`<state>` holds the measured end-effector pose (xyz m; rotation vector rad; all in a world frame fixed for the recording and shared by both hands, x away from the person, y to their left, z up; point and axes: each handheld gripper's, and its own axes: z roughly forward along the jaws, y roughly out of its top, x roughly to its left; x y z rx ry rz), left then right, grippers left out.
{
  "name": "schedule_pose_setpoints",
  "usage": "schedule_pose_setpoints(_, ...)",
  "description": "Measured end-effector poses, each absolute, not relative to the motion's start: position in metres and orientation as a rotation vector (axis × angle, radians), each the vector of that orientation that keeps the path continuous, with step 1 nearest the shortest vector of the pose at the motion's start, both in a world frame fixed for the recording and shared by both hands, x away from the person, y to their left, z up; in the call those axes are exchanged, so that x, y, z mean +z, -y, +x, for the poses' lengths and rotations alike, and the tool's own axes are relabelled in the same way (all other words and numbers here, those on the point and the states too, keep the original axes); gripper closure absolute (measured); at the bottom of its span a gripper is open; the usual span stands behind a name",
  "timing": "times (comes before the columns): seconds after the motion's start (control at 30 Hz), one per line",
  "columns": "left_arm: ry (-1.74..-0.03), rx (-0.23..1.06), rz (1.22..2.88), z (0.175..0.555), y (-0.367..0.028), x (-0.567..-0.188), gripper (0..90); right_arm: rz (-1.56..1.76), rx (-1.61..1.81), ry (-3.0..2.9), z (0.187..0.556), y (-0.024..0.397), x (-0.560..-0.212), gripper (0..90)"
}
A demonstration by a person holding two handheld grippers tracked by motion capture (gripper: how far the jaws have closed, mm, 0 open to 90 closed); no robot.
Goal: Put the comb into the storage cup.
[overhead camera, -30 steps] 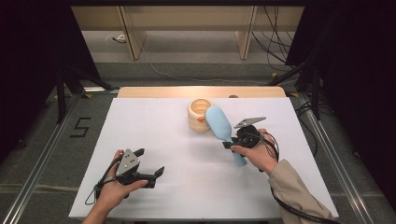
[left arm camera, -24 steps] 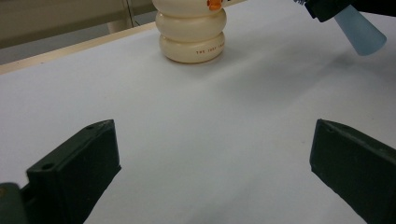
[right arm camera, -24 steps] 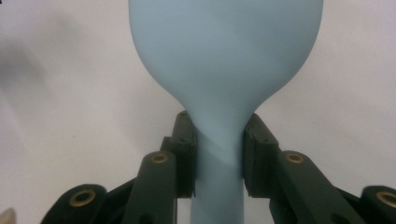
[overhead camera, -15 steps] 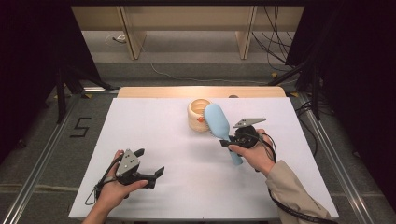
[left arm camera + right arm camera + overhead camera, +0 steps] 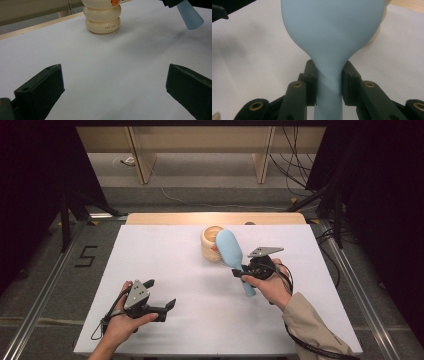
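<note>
- Pale blue hairbrush (image 5: pixel 231 254) is up off the bench (image 5: pixel 165 255), its handle pinched between the right tongs (image 5: pixel 329 82), whose jaws press on either side of the neck.
- The brush head hangs over the rim of the cream ringed pot (image 5: pixel 212 245) at the far middle of the bench, tilted towards it.
- Left tongs (image 5: pixel 162 306) rest low near the front edge, jaws wide apart, nothing between them.
- By my read, the pickup is done; lowering the brush into the pot and letting go is what's left.
</note>
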<state>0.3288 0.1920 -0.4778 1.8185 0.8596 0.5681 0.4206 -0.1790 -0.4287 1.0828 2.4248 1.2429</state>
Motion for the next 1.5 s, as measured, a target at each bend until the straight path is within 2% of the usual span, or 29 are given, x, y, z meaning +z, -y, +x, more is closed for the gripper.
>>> schedule_pose_setpoints(1.5,-0.856,0.562,1.815,0.328,-0.19,-0.477,1.0,1.053,1.395,-2.351,0.41,0.162,-0.431,70.3)
